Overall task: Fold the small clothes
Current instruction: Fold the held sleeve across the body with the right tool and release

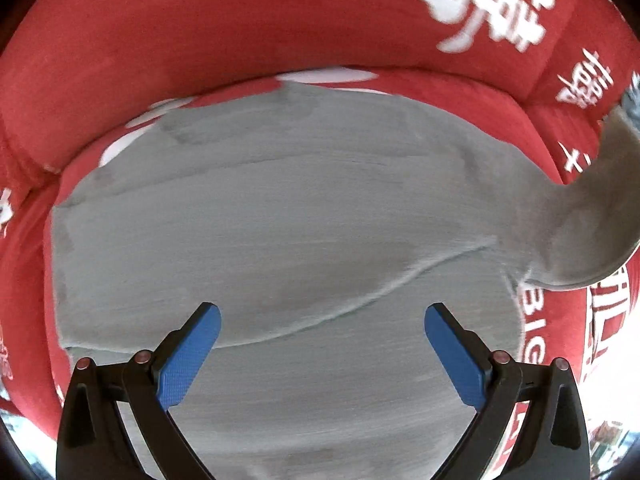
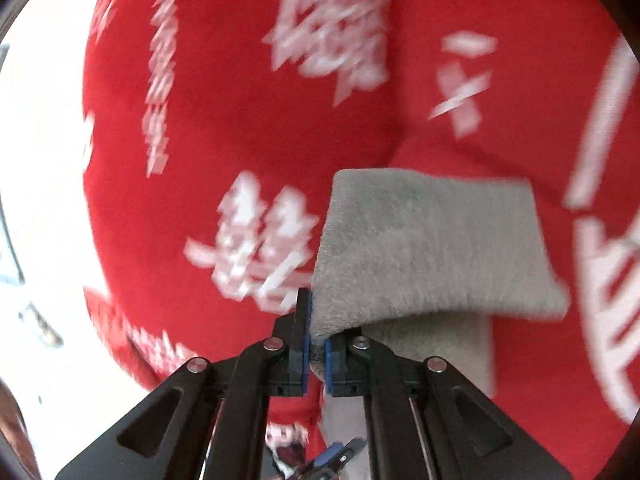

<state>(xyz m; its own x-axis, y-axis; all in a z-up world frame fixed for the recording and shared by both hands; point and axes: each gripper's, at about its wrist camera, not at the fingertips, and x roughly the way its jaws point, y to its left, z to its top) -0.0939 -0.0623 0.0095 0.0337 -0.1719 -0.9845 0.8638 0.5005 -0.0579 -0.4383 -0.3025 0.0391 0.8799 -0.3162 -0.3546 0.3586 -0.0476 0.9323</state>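
A grey fleece garment [image 1: 280,216] lies spread over a red cushion [image 1: 200,32] with white lettering. In the left wrist view my left gripper [image 1: 322,356] hangs just above it, pointing down, open, with nothing between its blue pads [image 1: 188,360]. At the right edge of that view a grey sleeve [image 1: 596,216] rises off the cushion. In the right wrist view my right gripper [image 2: 317,354] is shut on the sleeve's edge [image 2: 432,244], and the cloth drapes away to the right of the jaws. The view is blurred.
The red cushion [image 2: 240,120] with its raised back and side walls surrounds the garment. A bright white floor [image 2: 44,200] shows at the left of the right wrist view. Part of the other gripper [image 2: 340,454] shows low between the right gripper's arms.
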